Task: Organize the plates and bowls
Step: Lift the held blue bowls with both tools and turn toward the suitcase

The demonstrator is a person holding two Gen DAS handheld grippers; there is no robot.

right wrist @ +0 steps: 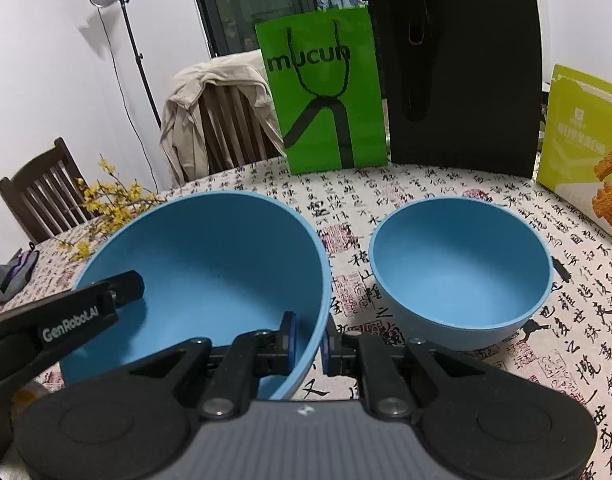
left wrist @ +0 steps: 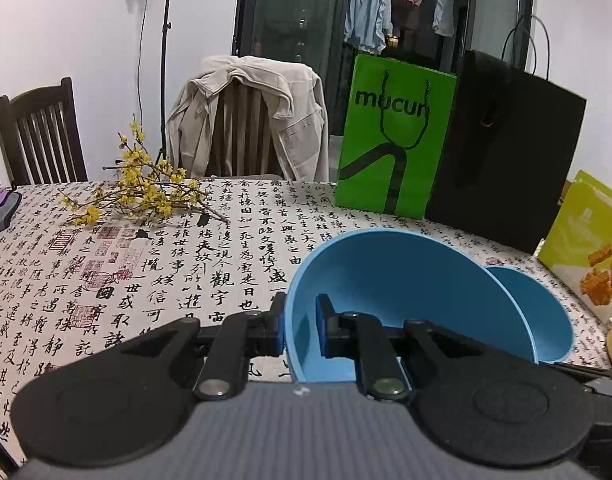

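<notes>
The large blue bowl (right wrist: 210, 280) is pinched on two sides of its rim. The jaws of the right gripper (right wrist: 308, 344) are closed on the rim's right side, one pad inside the wall and one outside. The jaws of the left gripper (left wrist: 300, 332) are closed the same way on the rim's left side, and in the right wrist view one of its fingers (right wrist: 126, 286) is seen reaching over the far edge. The bowl is tilted and appears to be held just clear of the patterned tablecloth (right wrist: 446, 188).

Just to the right of the right jaws, the small blue bowl (right wrist: 462, 268) is seen resting upright on the cloth, apart from the large one.

The step in hand is judged to be the carrying of the large bowl. Next, level, matched motion of both hands is called for, so the rim is not twisted out of either grip.
</notes>
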